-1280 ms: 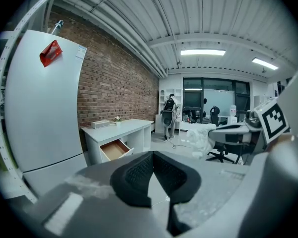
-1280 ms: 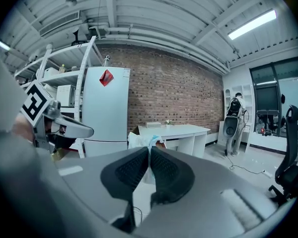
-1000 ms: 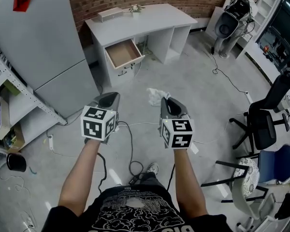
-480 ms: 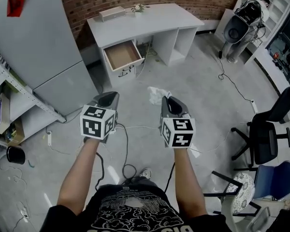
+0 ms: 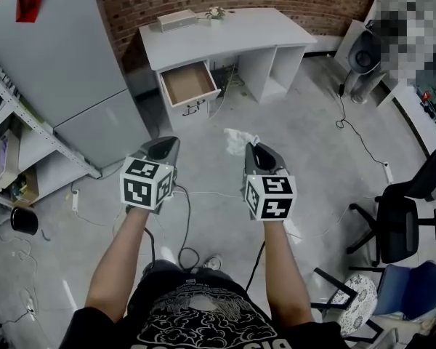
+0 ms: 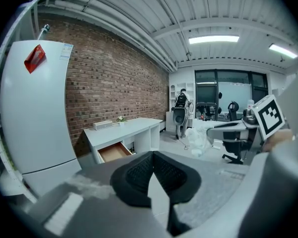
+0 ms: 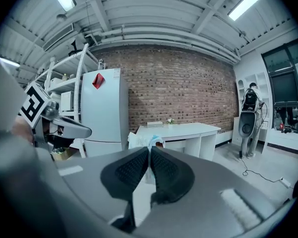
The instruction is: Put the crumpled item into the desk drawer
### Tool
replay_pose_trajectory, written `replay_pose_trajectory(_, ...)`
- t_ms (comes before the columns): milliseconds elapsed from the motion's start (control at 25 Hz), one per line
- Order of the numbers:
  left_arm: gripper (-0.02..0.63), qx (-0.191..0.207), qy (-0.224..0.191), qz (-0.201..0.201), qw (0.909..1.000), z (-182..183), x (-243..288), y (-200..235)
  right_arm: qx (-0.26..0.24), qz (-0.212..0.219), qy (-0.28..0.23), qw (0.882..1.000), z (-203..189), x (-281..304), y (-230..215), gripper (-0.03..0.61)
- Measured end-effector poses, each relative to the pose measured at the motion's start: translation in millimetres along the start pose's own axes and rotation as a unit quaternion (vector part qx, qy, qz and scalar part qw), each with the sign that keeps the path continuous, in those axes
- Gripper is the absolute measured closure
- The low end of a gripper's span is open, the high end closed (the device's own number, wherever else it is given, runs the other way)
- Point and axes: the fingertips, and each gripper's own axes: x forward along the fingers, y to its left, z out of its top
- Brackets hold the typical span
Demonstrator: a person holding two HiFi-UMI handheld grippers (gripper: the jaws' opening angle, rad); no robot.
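My right gripper (image 5: 252, 147) (image 7: 149, 150) is shut on a crumpled white item (image 5: 237, 140) (image 7: 139, 141) that sticks out past its jaw tips. In the left gripper view that crumpled item (image 6: 201, 138) hangs at the right. My left gripper (image 5: 167, 142) (image 6: 152, 156) is shut with nothing in it, level with the right one. Ahead against the brick wall stands a white desk (image 5: 232, 31) (image 6: 134, 128) (image 7: 188, 129). Its wooden-bottomed drawer (image 5: 188, 84) (image 6: 112, 151) is pulled out on the desk's left side.
A grey fridge (image 5: 62, 71) stands left of the desk, with metal shelving (image 5: 14, 166) nearer. Cables (image 5: 203, 195) trail on the concrete floor. Black office chairs (image 5: 400, 209) are at the right. A small box (image 5: 177, 20) and a plant (image 5: 216, 11) sit on the desktop.
The view has shifted a little toward the desk, with the chairs sliding away at the right. Both grippers keep their pose, and the right one still holds the crumpled item.
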Motion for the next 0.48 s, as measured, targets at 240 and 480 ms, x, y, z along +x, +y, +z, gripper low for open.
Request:
replay_pose_trajectory(240, 0.614, -0.002, -0.006, 0.000, 1.0000, 4.5, -3.5, -3.1, -0.005, 0.012, -0.001, 1.000, 1.7, 1.1, 2.2, 0.561)
replay_pose_trajectory(480, 0.614, -0.004, -0.008, 0.006, 0.9999, 8.6, 0.5, -0.8, -0.008, 0.021, 0.000, 1.000, 3.8, 8.5, 2.1, 0.561)
